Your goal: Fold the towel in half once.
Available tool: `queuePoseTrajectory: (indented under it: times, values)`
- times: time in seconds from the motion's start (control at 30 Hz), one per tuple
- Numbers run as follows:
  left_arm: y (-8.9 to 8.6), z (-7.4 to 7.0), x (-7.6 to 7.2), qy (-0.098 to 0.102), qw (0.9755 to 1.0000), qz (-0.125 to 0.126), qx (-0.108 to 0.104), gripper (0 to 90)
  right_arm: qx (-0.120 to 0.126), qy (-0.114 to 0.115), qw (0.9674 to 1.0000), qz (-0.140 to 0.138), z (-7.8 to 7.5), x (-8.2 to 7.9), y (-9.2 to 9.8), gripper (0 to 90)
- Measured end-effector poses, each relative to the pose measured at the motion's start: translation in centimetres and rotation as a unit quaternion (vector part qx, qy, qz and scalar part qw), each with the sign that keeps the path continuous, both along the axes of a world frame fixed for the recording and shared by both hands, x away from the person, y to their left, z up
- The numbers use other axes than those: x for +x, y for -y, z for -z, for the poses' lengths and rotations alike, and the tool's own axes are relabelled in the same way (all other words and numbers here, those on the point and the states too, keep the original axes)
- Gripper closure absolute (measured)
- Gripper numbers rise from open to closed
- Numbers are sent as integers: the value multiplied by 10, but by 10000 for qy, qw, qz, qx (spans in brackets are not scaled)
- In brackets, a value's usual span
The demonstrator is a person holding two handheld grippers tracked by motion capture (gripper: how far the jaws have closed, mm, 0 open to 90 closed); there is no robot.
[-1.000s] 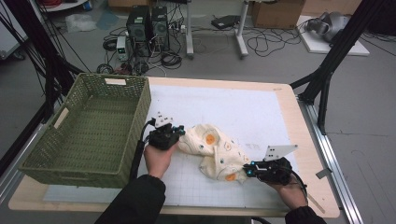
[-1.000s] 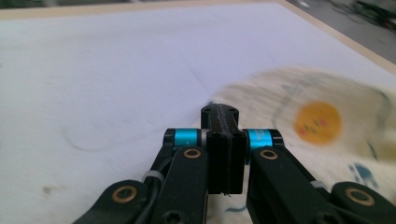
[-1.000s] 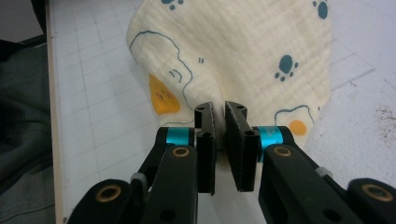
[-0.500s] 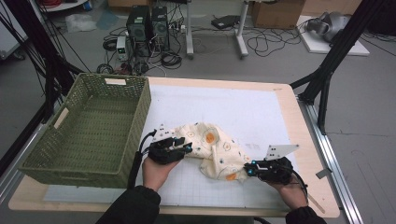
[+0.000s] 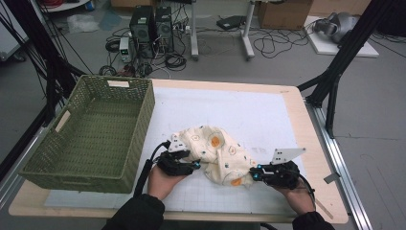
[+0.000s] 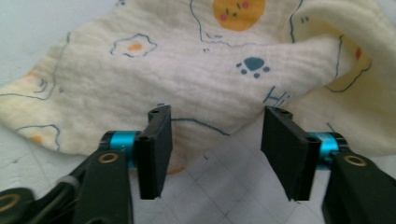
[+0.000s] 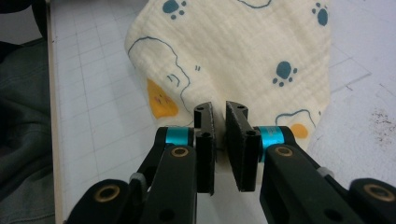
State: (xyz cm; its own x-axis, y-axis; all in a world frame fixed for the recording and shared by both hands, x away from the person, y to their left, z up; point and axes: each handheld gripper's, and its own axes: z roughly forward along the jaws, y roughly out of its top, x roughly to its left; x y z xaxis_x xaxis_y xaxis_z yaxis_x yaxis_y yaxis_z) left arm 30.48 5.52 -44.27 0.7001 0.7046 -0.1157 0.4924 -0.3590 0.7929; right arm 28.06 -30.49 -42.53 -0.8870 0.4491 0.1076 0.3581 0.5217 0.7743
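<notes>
A cream muslin cloth (image 5: 216,152) printed with fried eggs and blue paws lies crumpled on the white grid mat, near the front middle. My left gripper (image 5: 194,165) lies at the cloth's near left edge and points right. In the left gripper view it (image 6: 217,116) is open, jaws wide apart, with the cloth's (image 6: 187,70) edge just between the fingertips. My right gripper (image 5: 253,175) sits at the cloth's near right corner. In the right gripper view it (image 7: 219,109) is shut on the hem of the cloth (image 7: 233,51).
A green wicker basket (image 5: 143,120) stands along the table's left side, close to my left hand. The white grid mat (image 5: 249,110) stretches bare behind the cloth. The wooden table edge (image 5: 316,139) runs just right of my right hand.
My left gripper has slid toward the person and slightly right, from the cloth's upper left to its near left edge. The cloth bunched a little. The right gripper stayed put.
</notes>
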Motion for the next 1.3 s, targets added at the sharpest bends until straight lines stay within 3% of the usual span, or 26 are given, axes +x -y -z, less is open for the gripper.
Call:
queuePoseTrajectory:
  times: [0.07, 0.17, 0.27, 0.33, 0.43, 0.57, 0.77, 0.93, 1.13, 1.2, 1.3]
  values:
    - [1, 2, 2, -64, 10000, -41, 39, 624, -9, -14, 10000, -13, 0, 0, 0, 820]
    - [0, 3, 4, 8, 10000, -86, 20, 793, -14, -10, 10000, -24, 0, 0, 0, 820]
    - [-2, 0, 2, 78, 9999, -83, -34, 869, -5, -12, 10000, -28, 0, -1, 0, 820]
    - [-3, -3, 0, 139, 9999, -85, -31, 874, 4, 9, 10000, -38, -1, -2, 0, 821]
    - [-10, -15, -4, 263, 9989, -198, -345, 874, 23, 38, 10000, -64, -2, -3, 0, 824]
    - [-23, -33, -4, 353, 9958, -391, -750, 874, 39, 66, 9999, -105, -5, -5, -1, 828]
    - [-40, -51, 1, 439, 9916, -666, -1017, 872, 133, 151, 9997, -117, -10, -7, 0, 837]
    - [-39, -50, 13, 420, 9903, -907, -971, 870, 206, 209, 9995, -153, -14, -8, -1, 838]
    - [-34, -36, 26, 102, 9927, -957, -729, 793, 106, 124, 9998, -148, -9, -6, -2, 836]
    - [-34, -35, 24, 123, 9927, -955, -731, 727, 97, 98, 9998, -112, -8, -6, -1, 834]
    - [-34, -35, 21, 130, 9935, -901, -676, 697, 87, 80, 9999, -80, -6, -5, 0, 832]
